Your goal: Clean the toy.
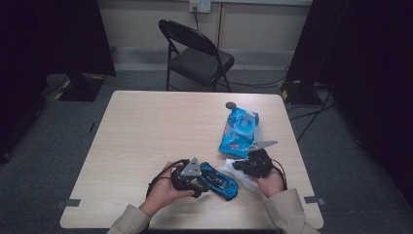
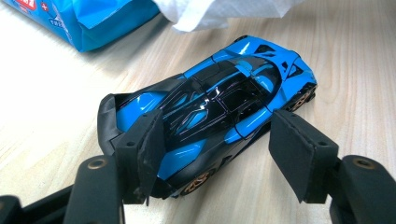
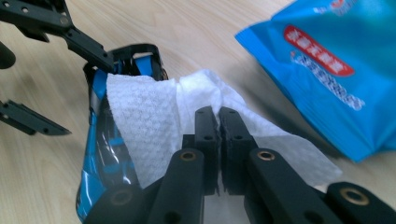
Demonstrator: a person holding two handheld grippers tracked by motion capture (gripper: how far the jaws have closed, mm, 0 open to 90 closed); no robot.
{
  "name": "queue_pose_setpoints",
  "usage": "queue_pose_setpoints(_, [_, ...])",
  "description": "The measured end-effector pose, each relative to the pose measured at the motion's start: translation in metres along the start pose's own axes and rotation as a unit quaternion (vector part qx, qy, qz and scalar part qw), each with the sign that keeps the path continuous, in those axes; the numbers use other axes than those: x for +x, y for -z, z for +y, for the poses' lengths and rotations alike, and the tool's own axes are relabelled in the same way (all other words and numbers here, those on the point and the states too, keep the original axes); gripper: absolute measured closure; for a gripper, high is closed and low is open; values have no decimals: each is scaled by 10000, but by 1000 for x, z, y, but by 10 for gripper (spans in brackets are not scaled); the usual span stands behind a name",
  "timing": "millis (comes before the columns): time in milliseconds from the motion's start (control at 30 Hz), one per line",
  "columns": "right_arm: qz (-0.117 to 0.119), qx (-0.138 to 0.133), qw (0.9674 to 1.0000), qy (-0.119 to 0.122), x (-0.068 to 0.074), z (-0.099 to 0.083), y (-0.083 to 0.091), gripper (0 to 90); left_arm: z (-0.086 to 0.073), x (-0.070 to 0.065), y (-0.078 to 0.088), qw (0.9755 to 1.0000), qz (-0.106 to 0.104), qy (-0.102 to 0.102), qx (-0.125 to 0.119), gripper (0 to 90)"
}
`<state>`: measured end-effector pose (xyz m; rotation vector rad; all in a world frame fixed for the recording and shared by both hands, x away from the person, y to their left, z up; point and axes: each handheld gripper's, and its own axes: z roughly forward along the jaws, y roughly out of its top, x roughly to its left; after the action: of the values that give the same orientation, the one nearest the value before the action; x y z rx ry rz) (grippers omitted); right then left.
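Note:
A blue and black toy car (image 1: 221, 181) lies on the wooden table (image 1: 146, 131) near the front edge. My left gripper (image 1: 200, 182) holds it from the left. In the left gripper view both pads (image 2: 142, 149) sit against the sides of the car (image 2: 233, 93) at its rear half. To the car's right, my right gripper (image 1: 239, 165) is shut on a white wet wipe (image 1: 233, 170). The right gripper view has the jaws (image 3: 218, 114) pinched on the wipe (image 3: 140, 121), which drapes over one end of the car (image 3: 100, 158).
A blue pack of wipes (image 1: 238, 130) lies at the right of the table, just behind my right hand. A small dark round thing (image 1: 230, 105) sits behind it. A black folding chair (image 1: 197, 56) stands beyond the far edge.

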<state>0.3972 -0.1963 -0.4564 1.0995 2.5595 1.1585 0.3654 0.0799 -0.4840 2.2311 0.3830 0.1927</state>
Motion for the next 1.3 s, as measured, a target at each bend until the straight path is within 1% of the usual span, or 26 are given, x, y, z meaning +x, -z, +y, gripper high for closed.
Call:
queue_pose_setpoints(67, [16, 3, 10000, -42, -1, -6, 1, 874, 0, -1, -1, 10000, -29, 0, 2, 332])
queue_pose_setpoints(100, [28, 41, 10000, -78, -2, -12, 1, 874, 1, -1, -1, 10000, -40, -55, 34, 303])
queue_pose_setpoints(133, [28, 41, 10000, -78, -2, -12, 1, 874, 1, -2, -1, 10000, -50, -50, 26, 303])
queue_pose_setpoints(200, [56, 62, 9999, -104, -2, -18, -1, 874, 2, -2, -2, 9999, -53, -82, 49, 288])
queue_pose_setpoints(333, [79, 77, 9998, -135, -3, -24, -2, 874, 2, -2, -2, 9999, -89, -76, 55, 272])
queue_pose_setpoints(467, [111, 194, 9996, -167, -1, -34, -8, 873, 2, -2, -2, 9999, -135, -70, 49, 245])
queue_pose_setpoints(633, [141, 198, 9995, -177, 0, -37, -14, 871, 2, -2, -3, 9998, -198, -62, 69, 211])
queue_pose_setpoints(700, [133, 220, 9995, -162, 0, -36, -15, 870, 2, -2, -4, 9997, -261, 15, 32, 180])
queue_pose_setpoints(733, [132, 226, 9995, -174, 0, -36, -15, 870, 2, -2, -4, 9997, -261, 15, 32, 166])
queue_pose_setpoints(800, [132, 230, 9995, -170, 0, -36, -15, 869, 2, -2, -4, 9995, -305, 101, 29, 153])
queue_pose_setpoints(900, [143, 223, 9995, -164, -1, -36, -16, 866, 2, -2, -4, 9994, -329, 63, 28, 144])
queue_pose_setpoints(967, [159, 204, 9995, -204, -1, -36, -16, 867, 2, -1, -4, 9993, -371, 107, 16, 132])
queue_pose_setpoints(1000, [170, 199, 9995, -198, -2, -37, -17, 867, 1, 0, -4, 9991, -411, 68, 2, 123])
queue_pose_setpoints(1133, [201, 185, 9995, -182, -2, -37, -17, 865, 2, 0, -4, 9990, -429, 121, 9, 114])
queue_pose_setpoints(1233, [270, 165, 9992, -224, -4, -36, -19, 865, 2, 0, -5, 9989, -446, 152, 8, 103])
queue_pose_setpoints(1300, [265, 207, 9993, -174, -3, -32, -22, 866, 2, 0, -5, 9989, -437, 165, 15, 102])
